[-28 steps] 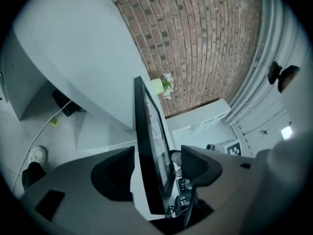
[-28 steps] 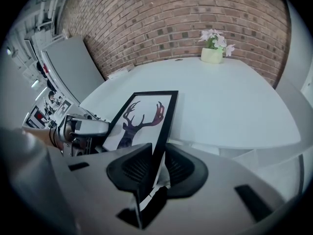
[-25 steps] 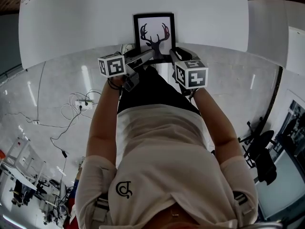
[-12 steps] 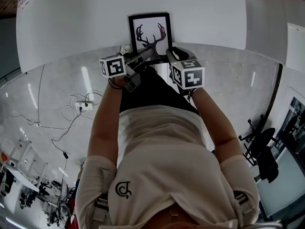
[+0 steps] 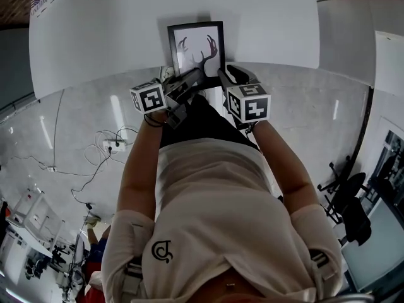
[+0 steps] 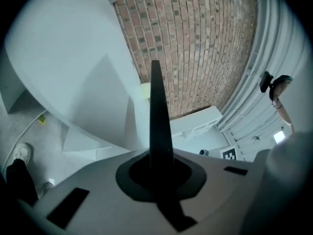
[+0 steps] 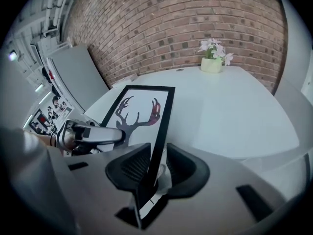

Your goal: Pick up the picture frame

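Observation:
The picture frame (image 5: pixel 196 44), black-edged with a dark antler print, lies at the near edge of the white table (image 5: pixel 265 17) with its near side tilted up. My left gripper (image 5: pixel 189 76) holds the frame's near left edge. In the left gripper view that edge (image 6: pixel 156 116) stands as a thin black blade clamped at my left gripper (image 6: pixel 157 165). My right gripper (image 5: pixel 222 74) straddles the frame's right edge. In the right gripper view the frame (image 7: pixel 134 116) passes between the pads of my right gripper (image 7: pixel 157 168), whose jaws are opening, with a gap at the right pad.
A small pot of white flowers (image 7: pixel 212 58) stands at the table's far side by a brick wall. A second white table (image 5: pixel 356 30) is to the right. Cables and a power strip (image 5: pixel 107 141) lie on the floor at left, an office chair (image 5: pixel 350 201) at right.
The frame's near edge has come up off the table with the left gripper, so the print looks foreshortened. Both grippers sit slightly higher in the head view.

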Motion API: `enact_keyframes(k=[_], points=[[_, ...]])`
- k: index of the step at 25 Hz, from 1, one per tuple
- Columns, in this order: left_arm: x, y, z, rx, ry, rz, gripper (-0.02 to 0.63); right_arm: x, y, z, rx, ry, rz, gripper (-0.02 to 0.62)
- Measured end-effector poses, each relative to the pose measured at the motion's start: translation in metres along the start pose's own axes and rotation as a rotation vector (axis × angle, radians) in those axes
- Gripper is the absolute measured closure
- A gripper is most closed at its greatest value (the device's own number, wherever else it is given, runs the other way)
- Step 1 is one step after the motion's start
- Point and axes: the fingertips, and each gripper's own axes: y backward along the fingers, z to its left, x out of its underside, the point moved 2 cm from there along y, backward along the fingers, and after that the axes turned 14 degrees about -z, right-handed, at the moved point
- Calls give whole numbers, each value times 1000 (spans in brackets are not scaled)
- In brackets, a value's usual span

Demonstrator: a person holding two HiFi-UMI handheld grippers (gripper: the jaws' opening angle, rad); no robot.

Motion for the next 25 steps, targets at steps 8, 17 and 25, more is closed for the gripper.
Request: enact_keyframes(k=[8,17,25], points=[[-53,11,-44,-81,-244,-83,583,-42,21,10,-1,1,-79,561],[-148,6,-91,-87,-606,-156,583,-131,1,31,-6,54,-234,588],[-227,0,-151,-68,-940,-227,583,-211,4,49,-15,185,-426,588]])
